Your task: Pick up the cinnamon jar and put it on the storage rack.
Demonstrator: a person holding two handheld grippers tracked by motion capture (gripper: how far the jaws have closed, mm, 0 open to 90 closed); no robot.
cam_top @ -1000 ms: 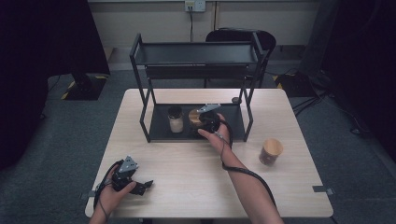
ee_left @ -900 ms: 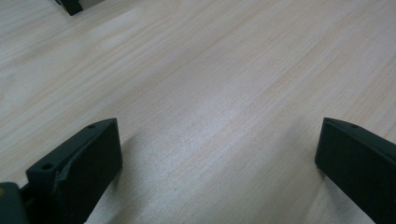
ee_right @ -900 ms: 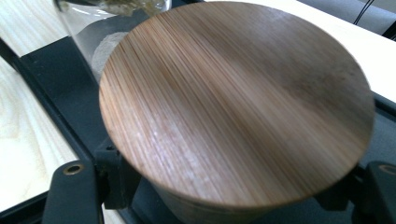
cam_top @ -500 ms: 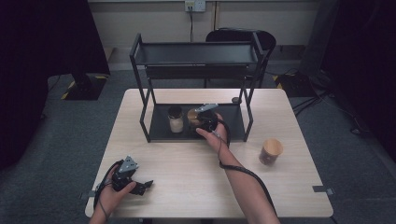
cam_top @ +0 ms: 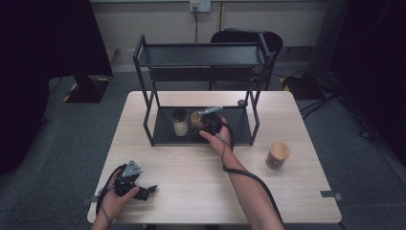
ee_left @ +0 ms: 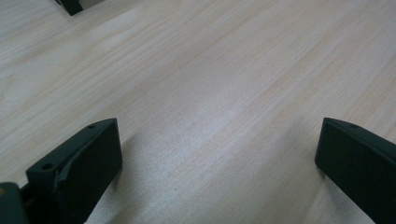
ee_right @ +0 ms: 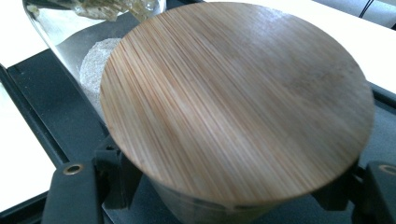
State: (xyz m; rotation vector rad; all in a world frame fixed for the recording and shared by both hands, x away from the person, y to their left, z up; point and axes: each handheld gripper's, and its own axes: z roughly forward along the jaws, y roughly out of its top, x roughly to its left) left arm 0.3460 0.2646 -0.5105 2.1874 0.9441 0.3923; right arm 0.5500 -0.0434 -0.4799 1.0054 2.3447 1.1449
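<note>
Grey carpet floor (cam_top: 72,143), pale wall (cam_top: 143,14), chair (cam_top: 268,40) behind table (cam_top: 191,182).

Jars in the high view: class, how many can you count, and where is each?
3. A dark-lidded jar on the rack's bottom shelf, a wooden-lidded jar beside it in the right gripper, one jar on the table.

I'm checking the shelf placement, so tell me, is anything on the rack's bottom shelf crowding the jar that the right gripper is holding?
Yes. The right gripper is shut on the wooden-lidded jar on the rack's bottom shelf. A second jar stands close beside it, toward the table's left. The shelf's right part looks bare.
</note>
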